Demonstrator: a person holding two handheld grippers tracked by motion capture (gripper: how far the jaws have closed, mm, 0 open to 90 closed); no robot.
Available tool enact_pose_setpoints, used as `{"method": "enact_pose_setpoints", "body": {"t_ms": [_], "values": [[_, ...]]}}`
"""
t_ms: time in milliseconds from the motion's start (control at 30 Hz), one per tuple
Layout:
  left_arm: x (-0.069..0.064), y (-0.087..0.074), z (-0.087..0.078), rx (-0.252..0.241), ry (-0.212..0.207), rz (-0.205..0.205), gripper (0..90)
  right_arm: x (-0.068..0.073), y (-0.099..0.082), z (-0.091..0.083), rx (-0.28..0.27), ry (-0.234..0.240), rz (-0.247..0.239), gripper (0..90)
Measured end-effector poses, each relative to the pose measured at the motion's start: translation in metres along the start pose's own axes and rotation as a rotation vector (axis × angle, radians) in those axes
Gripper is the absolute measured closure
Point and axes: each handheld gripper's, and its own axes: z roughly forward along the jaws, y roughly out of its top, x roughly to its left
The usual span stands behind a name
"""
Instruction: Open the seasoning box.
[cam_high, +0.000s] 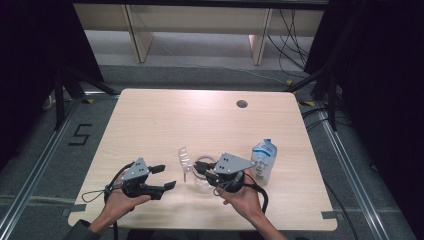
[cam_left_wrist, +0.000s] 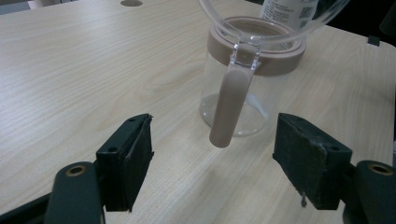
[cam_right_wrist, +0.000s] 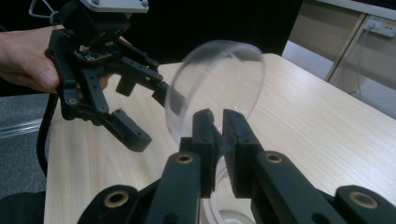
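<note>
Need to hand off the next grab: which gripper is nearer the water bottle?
Right. The right gripper sits just left of the water bottle, shut on the jar's clear lid. The left gripper is open, farther left, beyond the jar.

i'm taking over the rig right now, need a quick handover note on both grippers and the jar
Left gripper: jaws open, holding nothing, aimed at the jar's hanging latch.
Right gripper: jaws shut on the edge of the clear lid, which is tipped up.
Clear jar with a brown rim stands upright on the table; a water bottle stands just beyond it.
Done: latch released, lid swung open.
Left: probably filling or emptying the jar, then closing the lid; the jar looks empty.
</note>
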Motion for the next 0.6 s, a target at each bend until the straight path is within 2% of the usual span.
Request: {"method": "enact_pose_setpoints", "body": {"t_ms": [67,133,333,433,500,567,600], "values": [[0.0,0.0,0.0,-0.003,0.002,0.002,27.6,0.0,0.0,-0.001,0.008,0.011,0.005,83.3],[0.0,0.0,0.0,-0.003,0.001,0.005,27.6,-0.003,0.0,-0.005,0.003,0.002,0.002,82.5],[0.0,-0.001,0.001,-0.01,0.003,0.006,27.3,-0.011,-0.005,-0.023,-0.013,-0.049,0.023,78.5],[0.0,-0.001,0.001,-0.01,0.008,0.007,27.0,-0.016,-0.008,-0.035,-0.027,-0.07,0.034,71.0],[0.001,-0.001,0.001,-0.013,0.006,0.007,26.8,-0.02,-0.01,-0.044,-0.038,-0.099,0.062,61.1],[0.0,-0.001,0.001,-0.012,0.006,0.008,26.7,-0.022,-0.013,-0.054,-0.057,-0.117,0.08,56.3],[0.0,-0.001,0.0,-0.008,0.013,0.008,26.6,-0.022,-0.014,-0.06,-0.057,-0.145,0.09,52.2]]}}
